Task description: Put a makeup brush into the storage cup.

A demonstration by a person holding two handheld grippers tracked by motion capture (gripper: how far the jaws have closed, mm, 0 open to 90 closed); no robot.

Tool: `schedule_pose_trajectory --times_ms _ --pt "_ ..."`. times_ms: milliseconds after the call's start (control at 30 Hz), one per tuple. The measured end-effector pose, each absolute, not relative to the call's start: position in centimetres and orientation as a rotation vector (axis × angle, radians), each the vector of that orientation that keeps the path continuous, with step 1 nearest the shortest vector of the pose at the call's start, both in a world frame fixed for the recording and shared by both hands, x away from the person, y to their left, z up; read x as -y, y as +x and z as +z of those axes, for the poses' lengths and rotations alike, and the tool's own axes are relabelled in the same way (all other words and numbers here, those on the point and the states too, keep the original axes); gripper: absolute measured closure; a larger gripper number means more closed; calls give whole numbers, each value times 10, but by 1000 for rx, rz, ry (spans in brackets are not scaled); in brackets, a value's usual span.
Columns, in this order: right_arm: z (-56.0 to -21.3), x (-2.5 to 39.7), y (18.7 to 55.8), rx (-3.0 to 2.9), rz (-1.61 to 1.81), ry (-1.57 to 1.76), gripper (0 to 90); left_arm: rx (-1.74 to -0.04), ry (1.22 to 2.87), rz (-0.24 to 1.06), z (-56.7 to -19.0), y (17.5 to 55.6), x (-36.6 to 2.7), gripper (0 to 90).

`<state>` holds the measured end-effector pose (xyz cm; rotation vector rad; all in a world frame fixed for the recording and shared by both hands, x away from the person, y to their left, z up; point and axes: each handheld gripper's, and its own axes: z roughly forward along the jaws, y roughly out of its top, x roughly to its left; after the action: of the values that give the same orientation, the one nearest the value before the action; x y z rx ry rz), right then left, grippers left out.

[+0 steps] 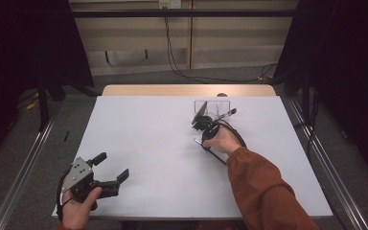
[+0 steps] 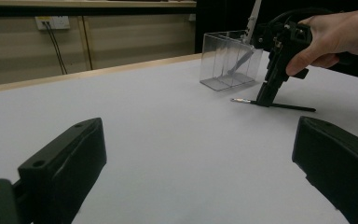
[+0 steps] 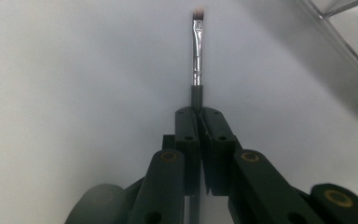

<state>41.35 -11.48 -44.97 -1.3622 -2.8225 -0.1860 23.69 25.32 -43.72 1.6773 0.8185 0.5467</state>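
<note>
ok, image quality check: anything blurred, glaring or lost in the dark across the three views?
High view: even light on the white table, surroundings fall into deep black. Left gripper view: the near jaws are soft, while the clear box and brush are sharper. Right gripper view: the right hand-held gripper and the brush ferrule are sharp, the bristle tip blurs, and the corners are vignetted.

Thin black-handled brush point(image 3: 197, 51), flat on table
</note>
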Motion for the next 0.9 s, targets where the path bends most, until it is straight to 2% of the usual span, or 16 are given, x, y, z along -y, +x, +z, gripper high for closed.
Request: schedule_pose_trajectory --times_ms 900 --pt "-443 118 408 2855 -257 -1298 862 -826 1677 540 -438 238 -253 28"
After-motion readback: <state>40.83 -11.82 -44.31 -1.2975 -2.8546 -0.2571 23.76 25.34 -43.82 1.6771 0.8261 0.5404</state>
